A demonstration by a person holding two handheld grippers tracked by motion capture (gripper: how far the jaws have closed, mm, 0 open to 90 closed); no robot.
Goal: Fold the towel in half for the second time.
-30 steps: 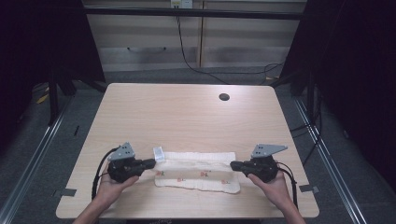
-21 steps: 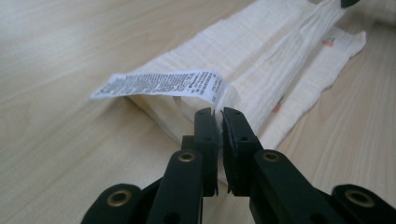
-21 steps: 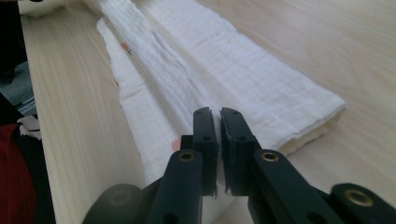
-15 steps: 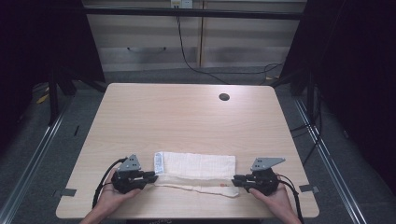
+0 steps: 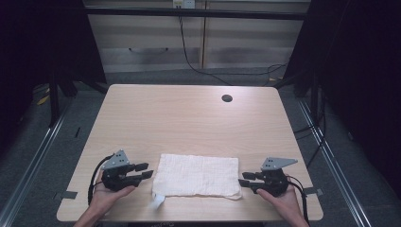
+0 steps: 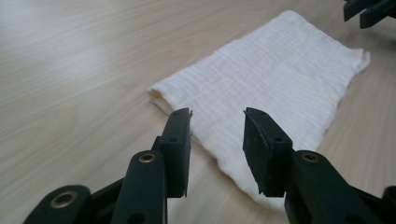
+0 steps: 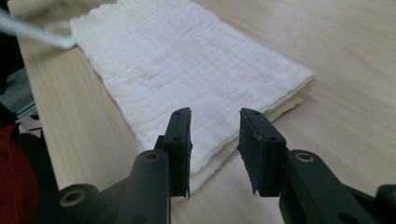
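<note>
A white cloth (image 5: 196,176), folded into a flat rectangle, lies near the front edge of the wooden table (image 5: 189,118). My left gripper (image 5: 144,170) rests just off its left end, open, its jaws having just been opening, with the cloth (image 6: 275,84) lying past the tips and no pad pressing on it. My right gripper (image 5: 245,182) sits at the cloth's right end, also open after just opening, and the cloth (image 7: 187,65) stretches away beyond its tips. A small white tag (image 5: 157,201) sticks out at the cloth's near left corner. In the left gripper view, my left gripper (image 6: 217,116) faces the right gripper (image 6: 369,9) at the far end.
A dark round hole (image 5: 227,98) sits in the table's far right part. Pale cabinets (image 5: 189,42) with a hanging cable stand behind the table. Metal rails (image 5: 42,142) run along the floor on both sides.
Both grippers were shut on the cloth's ends and drew its edge toward the near side. They have since let go, opened and backed off sideways. The cloth now lies flat.
</note>
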